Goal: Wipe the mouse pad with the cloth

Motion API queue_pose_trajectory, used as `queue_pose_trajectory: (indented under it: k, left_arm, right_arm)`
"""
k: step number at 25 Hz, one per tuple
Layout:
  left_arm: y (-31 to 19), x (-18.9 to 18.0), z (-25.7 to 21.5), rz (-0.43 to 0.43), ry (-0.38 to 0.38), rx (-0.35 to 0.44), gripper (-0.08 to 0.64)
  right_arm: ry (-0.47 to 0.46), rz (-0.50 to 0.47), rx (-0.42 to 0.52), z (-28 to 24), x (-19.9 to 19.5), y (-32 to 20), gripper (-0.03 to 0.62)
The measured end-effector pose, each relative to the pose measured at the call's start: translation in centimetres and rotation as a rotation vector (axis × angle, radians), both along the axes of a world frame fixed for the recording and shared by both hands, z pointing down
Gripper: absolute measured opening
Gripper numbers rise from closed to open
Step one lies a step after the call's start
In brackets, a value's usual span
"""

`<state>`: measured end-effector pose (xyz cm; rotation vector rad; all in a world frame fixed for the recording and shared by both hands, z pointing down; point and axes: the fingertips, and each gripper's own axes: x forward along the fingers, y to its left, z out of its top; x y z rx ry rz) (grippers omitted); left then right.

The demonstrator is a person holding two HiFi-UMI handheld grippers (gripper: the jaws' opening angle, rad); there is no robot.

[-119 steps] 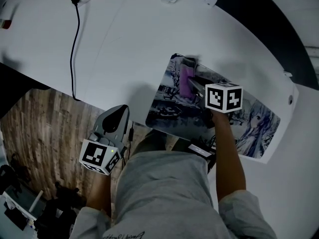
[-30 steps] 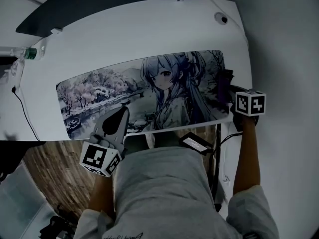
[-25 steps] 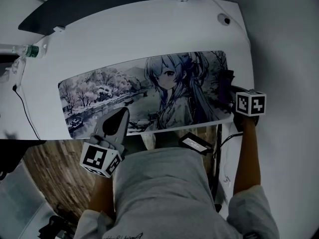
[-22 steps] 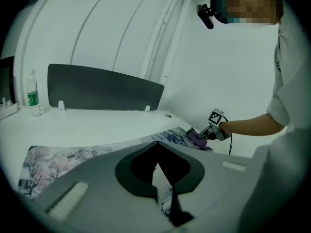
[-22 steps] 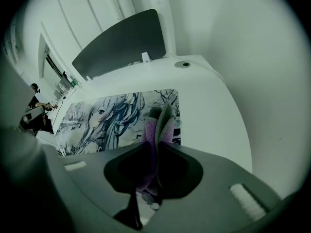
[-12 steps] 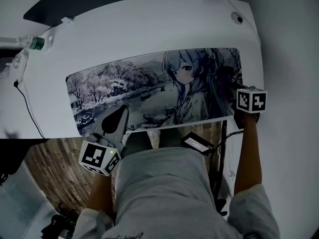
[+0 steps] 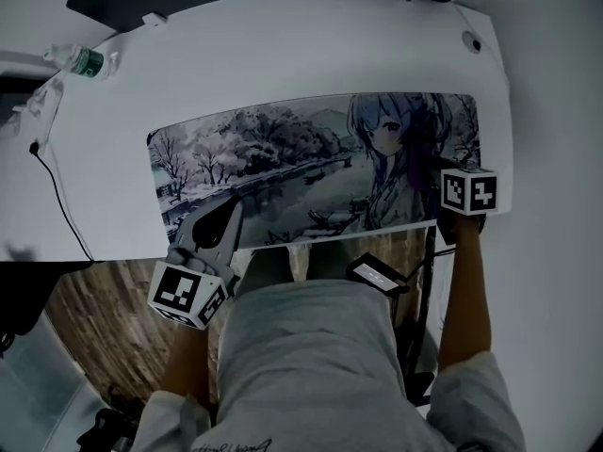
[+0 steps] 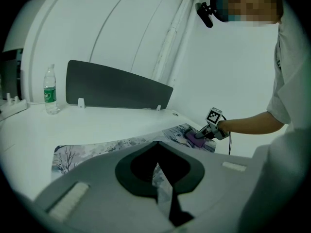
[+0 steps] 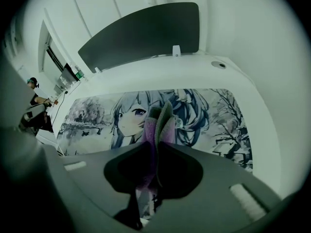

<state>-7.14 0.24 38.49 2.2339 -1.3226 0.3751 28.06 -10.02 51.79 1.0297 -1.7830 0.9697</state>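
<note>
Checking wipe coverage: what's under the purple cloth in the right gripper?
The long illustrated mouse pad, near the printed figure's hair. The patch beneath the purple cloth itself is covered.

An office: curved white desk [image 7: 283, 55] with a dark divider panel [image 8: 116, 89].

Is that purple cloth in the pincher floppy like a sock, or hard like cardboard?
Probably floppy: the cloth folds and bunches up where the right gripper pinches it. It looks thin, so it is likely light. Pushed along the mouse pad, it would probably drag and crumple rather than slide like a stiff board.
</note>
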Motion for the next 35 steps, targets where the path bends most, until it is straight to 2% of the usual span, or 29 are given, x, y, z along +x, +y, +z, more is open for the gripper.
queue_pose_trajectory:
  k: [10, 28, 35]
  left_arm:
    - [1.5, -6.0, -0.5, -0.015, 0.004, 0.008, 0.019]
    - [6.3, -16.1, -0.5, -0.100, 0.011, 0.026, 0.019]
    - [8.1, -19.3, -0.2, -0.147, 0.023, 0.037, 0.019]
  right_arm:
    - [-0.014, -0.043, -0.002, -0.2, -8.1, 2.1, 0.067]
    - [-0.001, -0.116, -0.010, 0.0, -18.6, 4.7, 0.067]
    - [-0.030, -0.124, -0.019, 0.0, -22.7, 5.6, 0.067]
